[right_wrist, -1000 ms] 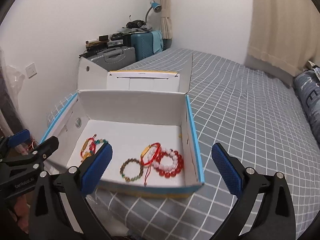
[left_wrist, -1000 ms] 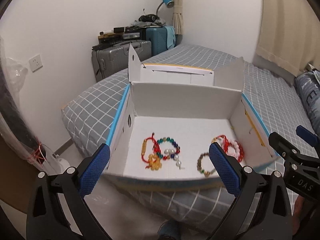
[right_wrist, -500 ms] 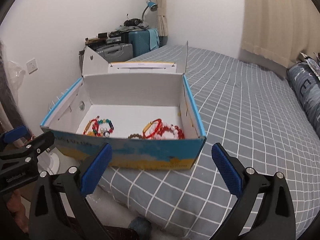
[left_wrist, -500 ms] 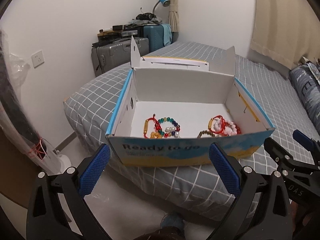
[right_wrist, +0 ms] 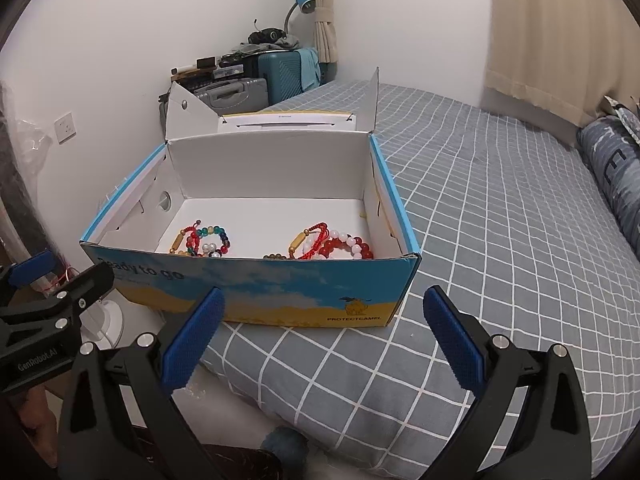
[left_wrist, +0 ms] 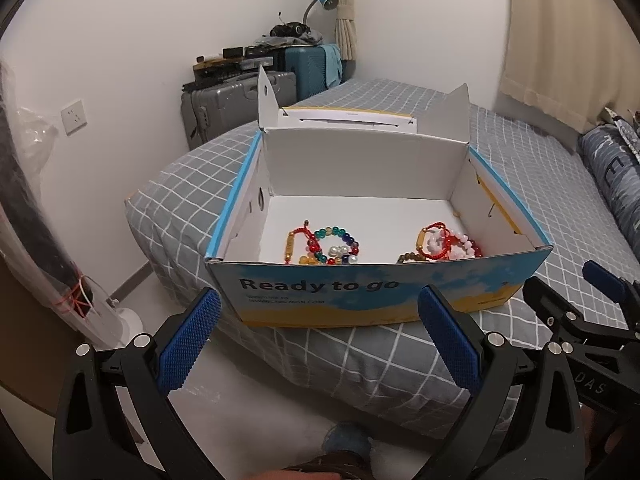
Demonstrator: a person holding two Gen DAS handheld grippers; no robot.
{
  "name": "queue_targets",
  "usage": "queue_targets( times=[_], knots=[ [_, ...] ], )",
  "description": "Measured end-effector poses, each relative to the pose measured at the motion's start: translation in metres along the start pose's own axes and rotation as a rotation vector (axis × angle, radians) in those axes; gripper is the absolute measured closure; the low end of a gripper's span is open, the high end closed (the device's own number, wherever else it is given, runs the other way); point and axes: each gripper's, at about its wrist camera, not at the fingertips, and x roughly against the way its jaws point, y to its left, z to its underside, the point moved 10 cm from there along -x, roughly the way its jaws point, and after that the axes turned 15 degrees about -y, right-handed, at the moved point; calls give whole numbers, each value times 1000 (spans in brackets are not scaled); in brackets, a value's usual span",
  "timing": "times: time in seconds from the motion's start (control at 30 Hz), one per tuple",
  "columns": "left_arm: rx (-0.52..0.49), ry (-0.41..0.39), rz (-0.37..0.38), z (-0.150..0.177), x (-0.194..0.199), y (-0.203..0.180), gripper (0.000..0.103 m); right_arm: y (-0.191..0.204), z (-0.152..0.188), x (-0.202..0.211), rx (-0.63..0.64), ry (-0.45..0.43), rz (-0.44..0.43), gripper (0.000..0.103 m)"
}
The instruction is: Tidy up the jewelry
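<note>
I see the bed (right_wrist: 500, 208) carrying one open shoebox (left_wrist: 372, 292) near its corner. I hold my left gripper (left_wrist: 320, 340) and right gripper (right_wrist: 324, 340) level, wide and empty, short of its front wall. Inside lie two clusters of bracelets (left_wrist: 324, 246) (right_wrist: 332, 246); exact count unclear.

The room has plain white walls (left_wrist: 140, 40). A big bed with a grey cover with white squares (right_wrist: 500, 200) fills most of it. Long cream curtains (right_wrist: 560, 32) hang at the far right side. In the far corner stand a grey hard suitcase (left_wrist: 224, 108) and a teal hard suitcase (right_wrist: 280, 74), with dark odds and ends piled on top. A blue bendy desk lamp (left_wrist: 322, 0) pokes up behind them. A white wall socket (left_wrist: 73, 116) sits on the left wall. The floor (left_wrist: 248, 420) is pale.
</note>
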Motion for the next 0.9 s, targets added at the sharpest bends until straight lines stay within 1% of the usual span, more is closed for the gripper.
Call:
queue_targets(
  times=[0.43, 0.57, 0.9],
  knots=[
    [-6, 0, 1, 1, -1, -3, 6, 0, -1, -2, -3, 0, 4, 7],
    [16, -6, 19, -1, 0, -6, 6, -1, 0, -2, -3, 0, 5, 8],
    [9, -10, 16, -1, 0, -7, 6, -2, 2, -1, 5, 0, 5, 8]
  ],
)
